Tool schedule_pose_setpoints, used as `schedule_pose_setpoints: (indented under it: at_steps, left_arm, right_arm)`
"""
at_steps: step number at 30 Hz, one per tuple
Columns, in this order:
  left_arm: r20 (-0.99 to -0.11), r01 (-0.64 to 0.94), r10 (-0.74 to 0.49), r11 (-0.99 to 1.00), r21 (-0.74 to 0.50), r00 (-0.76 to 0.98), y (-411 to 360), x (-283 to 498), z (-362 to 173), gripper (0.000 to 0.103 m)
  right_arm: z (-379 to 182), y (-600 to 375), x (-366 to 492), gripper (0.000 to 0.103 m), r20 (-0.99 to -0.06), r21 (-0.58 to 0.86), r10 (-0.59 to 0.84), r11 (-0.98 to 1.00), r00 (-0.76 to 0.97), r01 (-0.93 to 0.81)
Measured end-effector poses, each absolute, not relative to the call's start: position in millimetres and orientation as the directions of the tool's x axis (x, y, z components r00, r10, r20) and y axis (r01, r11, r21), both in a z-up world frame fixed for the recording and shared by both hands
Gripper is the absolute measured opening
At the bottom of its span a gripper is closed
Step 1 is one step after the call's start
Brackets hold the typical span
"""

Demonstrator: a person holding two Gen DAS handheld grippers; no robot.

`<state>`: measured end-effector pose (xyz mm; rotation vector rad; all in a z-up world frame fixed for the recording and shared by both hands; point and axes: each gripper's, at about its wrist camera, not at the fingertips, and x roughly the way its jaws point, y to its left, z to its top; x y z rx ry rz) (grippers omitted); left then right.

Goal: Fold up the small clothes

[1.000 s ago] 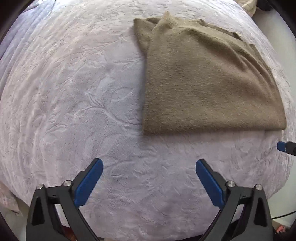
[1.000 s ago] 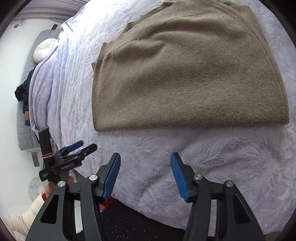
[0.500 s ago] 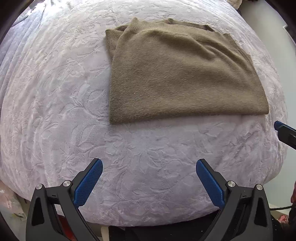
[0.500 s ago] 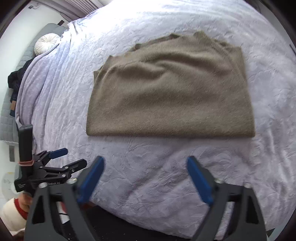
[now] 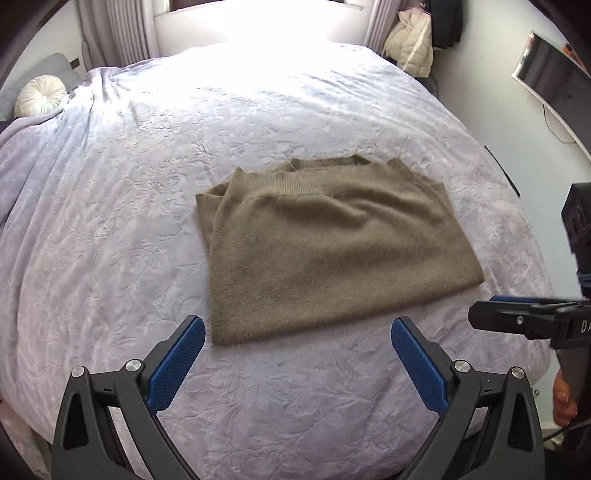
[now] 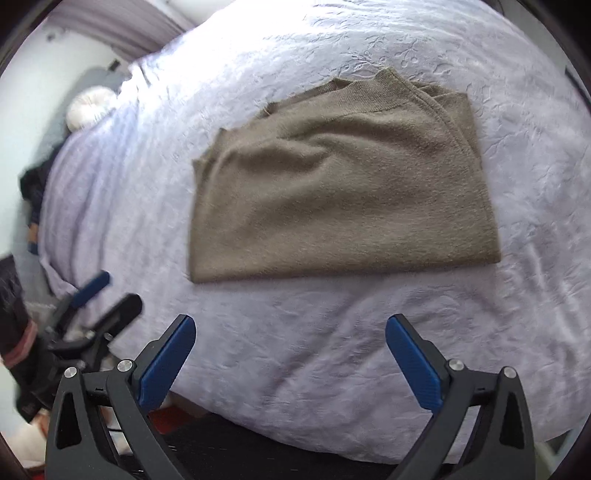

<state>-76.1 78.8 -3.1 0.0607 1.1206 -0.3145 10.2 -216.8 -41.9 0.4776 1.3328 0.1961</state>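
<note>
- While both tools hang over the near edge of the bed, the left gripper (image 5: 293, 360) has its blue pads (image 5: 177, 360) spread wide with nothing between them — only bedspread shows in the gap.
- The right gripper (image 6: 290, 358) is the same: fingers far apart, empty, and clear of the cloth.
- Just past the fingers, at about twelve o'clock from either tool, the brown sweater (image 5: 332, 251) lies flat on the lavender bedspread (image 5: 110, 221), near the foot edge of the bed.
- It looks close to done, I'd say: it is a tidy rectangle with the ribbed hem band on top along the far side and layers stacked under it at nine o'clock. A soft ripple crosses the upper layer.
- What may be left is one more fold to halve it, or a smoothing pass — I can't tell which is intended.
- Further out: a round white cushion (image 5: 40, 99) at ten o'clock by the headboard, curtains (image 5: 122, 33) at eleven, a pale jacket (image 5: 410, 40) hanging at one, a wall screen (image 5: 550, 77) at two.
- Nothing lies on the bedspread between the tools and the sweater; the only thing each has to mind is the other, at three o'clock from the left one.
</note>
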Motion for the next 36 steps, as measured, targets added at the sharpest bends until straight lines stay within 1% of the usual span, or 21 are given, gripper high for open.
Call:
schedule_pose_setpoints:
  at_steps: [1,2,4,6,7,9,11,14,16,17,19,21,23,28,32,36]
  left_arm:
    - [-0.892,0.264,-0.221,0.957,-0.121,0.393,79,-76,1,0.101]
    - [-0.897,0.246,-0.221,0.960,-0.131,0.383,79,-73,3,0.101]
    - [-0.914,0.213,-0.180,0.971,-0.107,0.364,79,-69,3,0.101]
    - [-0.928,0.166,-0.092,0.986,-0.033,0.361,79,-66,3,0.101]
    - [-0.927,0.158,-0.077,0.987,-0.020,0.367,79,-65,4,0.101]
    - [-0.919,0.150,-0.084,0.988,-0.028,0.385,83,-63,8,0.101]
    - [-0.898,0.130,-0.100,0.990,-0.048,0.428,90,-61,17,0.101]
    - [-0.846,0.132,-0.146,0.987,-0.090,0.513,100,-61,36,0.102]
    - [-0.826,0.156,-0.183,0.981,-0.117,0.534,103,-58,40,0.102]
    - [-0.829,0.177,-0.198,0.977,-0.121,0.522,101,-55,39,0.102]
    - [-0.858,0.220,-0.213,0.968,-0.120,0.467,95,-48,30,0.102]
    - [-0.878,0.228,-0.208,0.967,-0.117,0.431,90,-47,20,0.102]
    - [-0.894,0.212,-0.176,0.973,-0.094,0.412,87,-48,10,0.102]
    - [-0.940,0.160,-0.123,0.984,-0.075,0.317,90,-50,-20,0.102]
    - [-0.970,0.103,-0.116,0.990,-0.096,0.212,104,-50,-51,0.102]
    - [-0.981,0.047,-0.095,0.995,-0.088,0.168,117,-50,-72,0.102]
  right_arm:
    - [-40,-222,11,0.103,-0.860,0.488,0.443,0.860,0.253,0.152]
    - [-39,-223,11,0.103,-0.854,0.498,0.449,0.852,0.262,0.160]
    - [-34,-223,13,0.103,-0.877,0.449,0.399,0.879,0.268,0.159]
    - [-28,-221,16,0.103,-0.909,0.370,0.324,0.917,0.262,0.151]
    - [-26,-220,18,0.103,-0.921,0.337,0.291,0.928,0.259,0.156]
    - [-19,-221,19,0.103,-0.929,0.289,0.238,0.944,0.284,0.157]
    - [-3,-224,20,0.103,-0.922,0.238,0.173,0.959,0.346,0.153]
    - [29,-228,17,0.103,-0.872,0.181,0.093,0.973,0.480,0.142]
    - [42,-232,17,0.103,-0.837,0.206,0.102,0.969,0.538,0.136]
    - [41,-236,22,0.103,-0.826,0.270,0.167,0.955,0.539,0.119]
    - [27,-238,31,0.103,-0.842,0.360,0.267,0.925,0.469,0.120]
    - [13,-235,34,0.103,-0.856,0.379,0.293,0.916,0.427,0.131]
    - [0,-232,33,0.103,-0.871,0.397,0.317,0.904,0.375,0.157]
    - [-24,-236,28,0.103,-0.902,0.383,0.309,0.895,0.300,0.227]
    - [-30,-236,25,0.103,-0.933,0.311,0.254,0.926,0.254,0.216]
    - [-29,-240,23,0.103,-0.945,0.279,0.227,0.936,0.237,0.216]
